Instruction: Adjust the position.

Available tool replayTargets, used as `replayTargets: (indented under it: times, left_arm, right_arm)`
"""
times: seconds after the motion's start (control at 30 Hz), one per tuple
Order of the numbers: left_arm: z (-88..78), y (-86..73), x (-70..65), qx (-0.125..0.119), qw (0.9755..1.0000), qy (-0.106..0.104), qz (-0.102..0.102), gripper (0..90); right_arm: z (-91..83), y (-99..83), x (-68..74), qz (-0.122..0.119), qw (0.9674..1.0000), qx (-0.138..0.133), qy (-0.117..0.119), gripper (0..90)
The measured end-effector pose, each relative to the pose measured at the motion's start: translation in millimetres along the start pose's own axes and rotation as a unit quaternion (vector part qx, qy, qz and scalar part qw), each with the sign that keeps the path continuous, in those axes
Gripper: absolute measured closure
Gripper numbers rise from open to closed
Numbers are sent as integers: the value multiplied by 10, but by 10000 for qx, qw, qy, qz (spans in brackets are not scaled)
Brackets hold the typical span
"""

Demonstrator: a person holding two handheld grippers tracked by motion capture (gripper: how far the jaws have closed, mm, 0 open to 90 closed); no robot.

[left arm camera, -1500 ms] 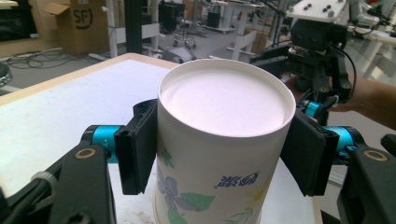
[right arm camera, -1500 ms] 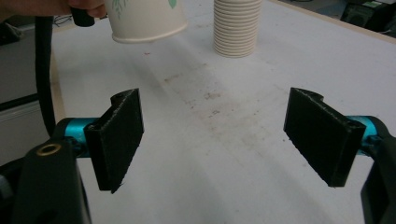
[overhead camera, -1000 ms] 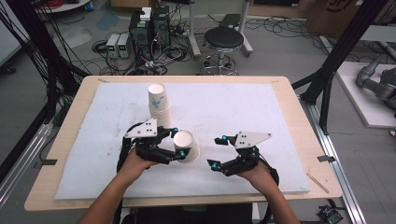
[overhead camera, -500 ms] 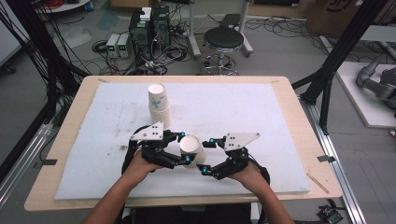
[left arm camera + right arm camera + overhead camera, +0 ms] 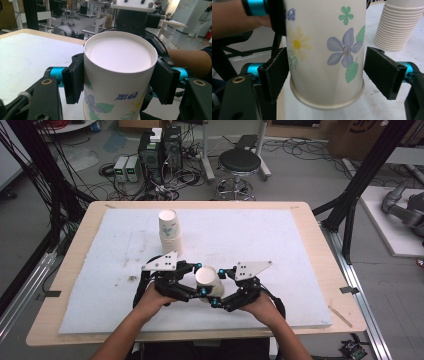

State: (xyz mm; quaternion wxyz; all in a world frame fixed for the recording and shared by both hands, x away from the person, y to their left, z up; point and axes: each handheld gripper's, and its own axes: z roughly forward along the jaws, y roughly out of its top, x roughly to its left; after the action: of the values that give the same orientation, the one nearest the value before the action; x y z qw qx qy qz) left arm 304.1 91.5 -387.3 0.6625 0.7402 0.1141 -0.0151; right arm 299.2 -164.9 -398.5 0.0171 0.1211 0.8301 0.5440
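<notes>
A flowered paper cup (image 5: pixel 207 280) hangs bottom-up over the near middle of the white mat (image 5: pixel 280 245). My left gripper (image 5: pixel 201 281) is shut on it, and its pads (image 5: pixel 73 80) press both sides just under the cup's (image 5: pixel 120 75) base. My right gripper (image 5: pixel 218 289) comes in from the right, low on the same cup (image 5: pixel 324 50). Its jaws have just been closing with the cup's rim end between them. The left pad (image 5: pixel 275 75) touches the wall; the right pad (image 5: pixel 384 72) stands apart from it.
A stack of several upturned paper cups (image 5: pixel 169 232) stands on the mat behind the grippers, and it rises at the upper right of the right gripper view as cups (image 5: pixel 398 25). The wooden table edge (image 5: pixel 330 250) frames the mat. Stool, cables and boxes lie on the floor beyond.
My right gripper has moved left to the cup and its jaws now straddle the cup's lower end. The left gripper brought the cup slightly right and more upright.
</notes>
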Motion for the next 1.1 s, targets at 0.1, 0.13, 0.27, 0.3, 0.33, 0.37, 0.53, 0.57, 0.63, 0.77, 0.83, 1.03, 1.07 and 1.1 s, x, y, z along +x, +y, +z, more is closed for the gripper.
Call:
replayTargets:
  times: [0.1,0.13,0.27,0.3,0.33,0.37,0.53,0.57,0.63,0.77,0.83,1.03,1.07,1.1]
  left_arm:
    - [6,-1,1,-71,10000,-34,-16,345]
    - [7,0,2,-78,10000,-41,-5,345]
    - [8,1,-12,-58,9999,17,125,344]
    - [9,3,-21,-24,9998,59,193,331]
    - [12,5,-33,4,9996,124,265,331]
    - [17,12,-41,25,9993,246,282,210]
    - [-38,48,-38,75,9987,431,244,143]
    - [-55,59,-37,71,9987,449,246,143]
    - [-86,82,-33,92,9987,446,246,143]
    - [-136,155,-17,308,9981,429,321,143]
    - [-143,170,-17,358,9979,425,321,143]
    - [-129,222,-11,724,9957,414,413,143]
    - [-120,220,-9,792,9952,407,409,143]
    - [-113,221,-6,846,9947,399,422,143]
  right_arm:
    - [6,-5,-4,11,9999,-4,133,264]
    - [10,-7,-8,3,9999,-11,110,268]
    - [11,-8,-10,-59,9999,7,119,319]
    - [8,-7,-9,-86,9999,3,104,333]
    - [8,-7,-9,-86,9999,3,104,333]
    - [2,-7,-21,-87,9999,35,125,354]
    - [-16,-2,-25,-172,9998,75,103,377]
    - [-24,-1,-28,-190,9996,139,147,379]
    - [-28,-2,-33,-184,9996,162,157,379]
    - [-64,34,-57,-281,9991,288,103,379]
    - [-77,64,-58,-358,9985,415,40,379]
    - [-118,163,-85,-557,9954,773,-32,377]
    - [-117,176,-97,-606,9946,842,-22,378]
    - [-120,190,-106,-667,9929,980,-45,377]
